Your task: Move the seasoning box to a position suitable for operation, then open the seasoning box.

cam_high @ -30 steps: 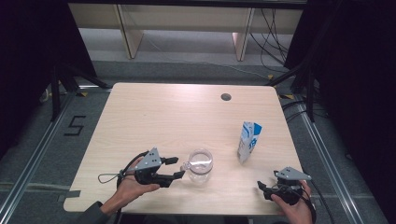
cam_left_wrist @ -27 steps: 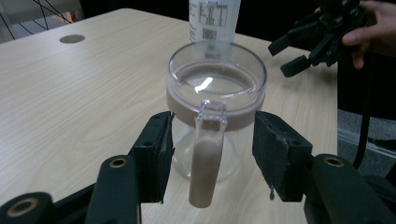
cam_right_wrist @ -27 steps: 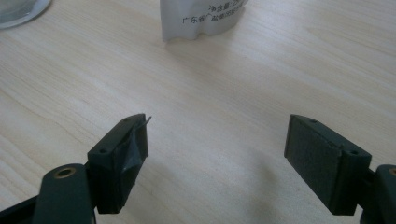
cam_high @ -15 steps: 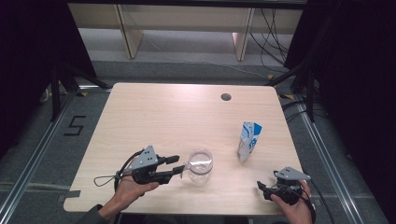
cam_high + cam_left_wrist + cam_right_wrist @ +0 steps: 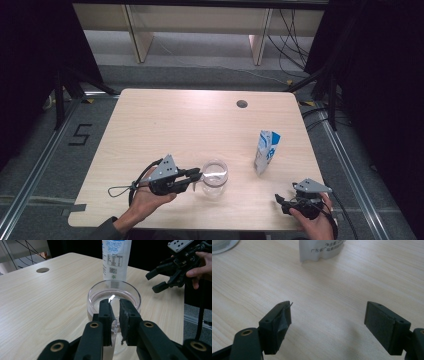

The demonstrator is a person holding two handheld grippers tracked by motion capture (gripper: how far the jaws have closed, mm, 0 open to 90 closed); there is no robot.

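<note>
A clear glass cup (image 5: 215,176) stands near the table's front edge. My left gripper (image 5: 198,176) lies level at its left side, fingertips at the rim. In the left gripper view its jaws (image 5: 115,302) have just been closing and stand almost together, a narrow gap left. They reach over the glass's (image 5: 93,301) near rim, which glints in the gap; no pad presses it. A blue-and-white milk carton (image 5: 266,150) stands upright to the right. My right gripper (image 5: 280,204) rests at the front right corner, open wide (image 5: 328,315) over bare wood, with the carton's base (image 5: 322,250) ahead.
The pale wooden table (image 5: 165,125) has a round cable hole (image 5: 242,104) at the back right. The right gripper (image 5: 153,282) and its hand show beyond the carton (image 5: 116,257) in the left gripper view. Dark floor and cables surround the table.
The left gripper's jaws have drawn together from a wide spread to a narrow gap at the glass's rim. The right gripper, glass and carton have stayed put.
</note>
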